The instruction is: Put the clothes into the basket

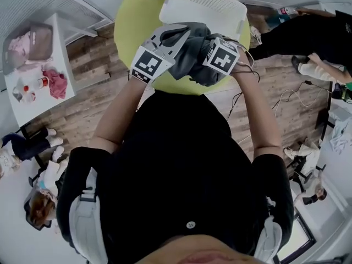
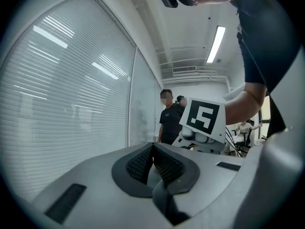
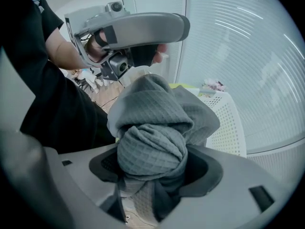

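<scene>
Right gripper [image 3: 152, 166]: clamped on bunched grey garment [image 3: 157, 113].
Left gripper [image 2: 153, 163]: pinching a fold of it.
Grey garment: over near edge of table [image 1: 132, 21].
White basket [image 1: 203, 4]: far edge.

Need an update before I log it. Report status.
Both shut on grey garment: left gripper, right gripper. Garment held above green table. Just beyond, white basket; path clear.

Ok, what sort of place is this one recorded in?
Probably an office or lab, not a home: a glass wall with blinds, a ceiling strip light, and cables across the wood floor.
</scene>
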Available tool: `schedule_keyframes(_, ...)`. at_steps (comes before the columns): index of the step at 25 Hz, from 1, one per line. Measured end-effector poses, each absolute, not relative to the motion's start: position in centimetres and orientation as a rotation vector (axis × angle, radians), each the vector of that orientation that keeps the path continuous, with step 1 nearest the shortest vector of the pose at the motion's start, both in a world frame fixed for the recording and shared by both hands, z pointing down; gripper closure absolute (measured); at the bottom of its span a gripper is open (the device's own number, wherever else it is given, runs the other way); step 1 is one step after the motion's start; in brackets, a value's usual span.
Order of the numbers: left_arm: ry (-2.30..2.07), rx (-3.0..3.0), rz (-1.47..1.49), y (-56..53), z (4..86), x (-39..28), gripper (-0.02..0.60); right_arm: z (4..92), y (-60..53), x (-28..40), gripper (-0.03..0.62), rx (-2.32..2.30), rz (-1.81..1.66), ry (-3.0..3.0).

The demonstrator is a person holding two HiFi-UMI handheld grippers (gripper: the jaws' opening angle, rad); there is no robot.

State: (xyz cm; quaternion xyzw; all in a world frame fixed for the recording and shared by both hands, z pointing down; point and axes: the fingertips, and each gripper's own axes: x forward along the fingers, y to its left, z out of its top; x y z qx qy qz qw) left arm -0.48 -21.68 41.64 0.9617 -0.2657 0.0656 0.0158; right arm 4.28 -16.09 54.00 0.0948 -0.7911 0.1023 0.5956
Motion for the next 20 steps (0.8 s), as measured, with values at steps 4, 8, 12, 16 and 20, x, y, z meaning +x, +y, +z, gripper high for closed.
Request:
schedule_keyframes(4,-0.854,3.017,0.184,-23.0,39.6,0.8,0.571,51.4,-18.6,5.8,0.247,0.239,0.193,-1.833)
schedule_keyframes(8,-0.892,3.032,0.161,-24.7,38.1,1.7,0.571,48.9,-22.3,7.2,0.247,0.282,0.135,-1.836)
schedule_keyframes(12,-0.931,3.040,0.146,-26.3,37.0,2.5,0.571,47.0,-26.1,8.5,0.247,0.320,0.067,-1.819)
schedule_keyframes(16,-0.964,3.045,0.148,-28.0,36.7,2.8,0.571,46.0,-29.6,9.3,0.247,0.351,0.014,-1.810)
schedule_keyframes(20,-0.988,3.027,0.151,-29.5,37.0,2.7,0.571,45.9,-33.3,9.7,0.246,0.382,-0.080,-1.794)
